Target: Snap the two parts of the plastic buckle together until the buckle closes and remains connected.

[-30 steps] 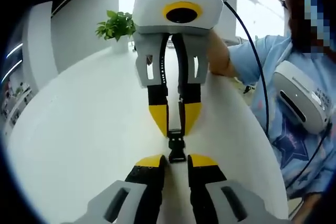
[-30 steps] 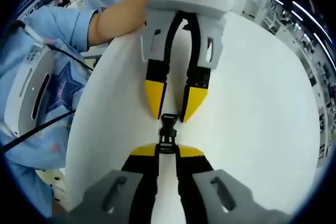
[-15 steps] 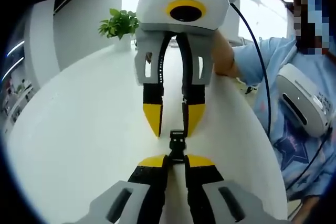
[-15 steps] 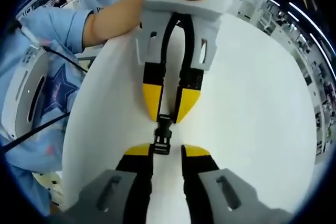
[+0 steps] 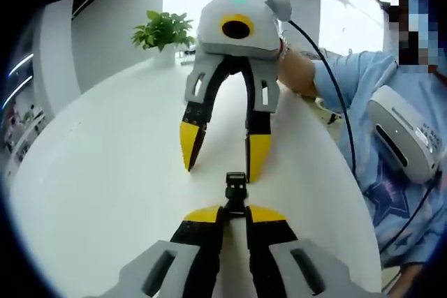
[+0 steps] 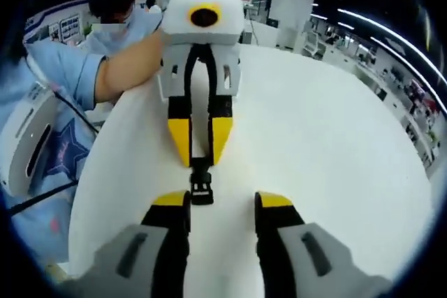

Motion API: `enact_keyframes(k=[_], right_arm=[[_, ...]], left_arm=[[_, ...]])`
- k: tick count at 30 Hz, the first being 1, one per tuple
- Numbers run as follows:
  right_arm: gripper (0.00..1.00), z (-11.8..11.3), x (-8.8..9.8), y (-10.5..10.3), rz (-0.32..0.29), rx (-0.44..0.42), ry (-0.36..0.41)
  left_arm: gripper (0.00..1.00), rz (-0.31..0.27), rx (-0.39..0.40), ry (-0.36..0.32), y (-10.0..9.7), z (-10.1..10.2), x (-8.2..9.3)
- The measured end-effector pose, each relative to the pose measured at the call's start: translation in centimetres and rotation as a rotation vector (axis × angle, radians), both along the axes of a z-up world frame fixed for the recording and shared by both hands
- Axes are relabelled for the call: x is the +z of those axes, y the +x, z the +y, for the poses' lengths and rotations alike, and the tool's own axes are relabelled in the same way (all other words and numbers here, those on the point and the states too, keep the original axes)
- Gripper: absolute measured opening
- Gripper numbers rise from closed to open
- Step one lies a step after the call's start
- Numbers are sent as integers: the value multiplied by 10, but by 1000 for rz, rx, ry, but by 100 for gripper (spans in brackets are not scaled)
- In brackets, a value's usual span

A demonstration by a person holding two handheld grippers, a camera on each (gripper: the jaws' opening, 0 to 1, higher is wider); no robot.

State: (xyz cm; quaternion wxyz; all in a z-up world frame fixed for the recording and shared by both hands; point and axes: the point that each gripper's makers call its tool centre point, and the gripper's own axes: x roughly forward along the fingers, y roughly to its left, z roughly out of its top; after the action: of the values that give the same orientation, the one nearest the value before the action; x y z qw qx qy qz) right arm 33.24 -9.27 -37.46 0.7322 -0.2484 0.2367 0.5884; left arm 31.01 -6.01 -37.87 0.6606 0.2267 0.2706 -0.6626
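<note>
The black plastic buckle (image 5: 235, 192) sticks out from between the yellow tips of my left gripper (image 5: 235, 213), which is shut on its near end. Its two parts look joined into one piece. In the left gripper view my right gripper (image 5: 223, 155) hangs just beyond the buckle, open, its tips apart from it. In the right gripper view the buckle (image 6: 201, 185) lies above the white table (image 6: 335, 144), held by the left gripper (image 6: 200, 143). My right gripper (image 6: 222, 200) stands wide open on either side of the buckle's free end without touching it.
A potted green plant (image 5: 162, 33) stands at the table's far edge. A person in a blue shirt (image 5: 380, 95) stands close along one table side, wearing a white device (image 5: 405, 134). Bare white tabletop (image 5: 105, 158) spreads to the other side.
My right gripper has opened, let go of the buckle and drawn back a little. My left gripper still holds the buckle.
</note>
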Motion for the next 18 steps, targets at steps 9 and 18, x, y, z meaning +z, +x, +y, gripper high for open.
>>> enact_keyframes(k=[9,18], right_arm=[[37,-5,-1,-15,22,72,84],[24,-5,0,-19,26,136,106]], left_arm=[[12,-10,5,8,-2,0,-2],[12,-11,0,2,-2,-1,-3]])
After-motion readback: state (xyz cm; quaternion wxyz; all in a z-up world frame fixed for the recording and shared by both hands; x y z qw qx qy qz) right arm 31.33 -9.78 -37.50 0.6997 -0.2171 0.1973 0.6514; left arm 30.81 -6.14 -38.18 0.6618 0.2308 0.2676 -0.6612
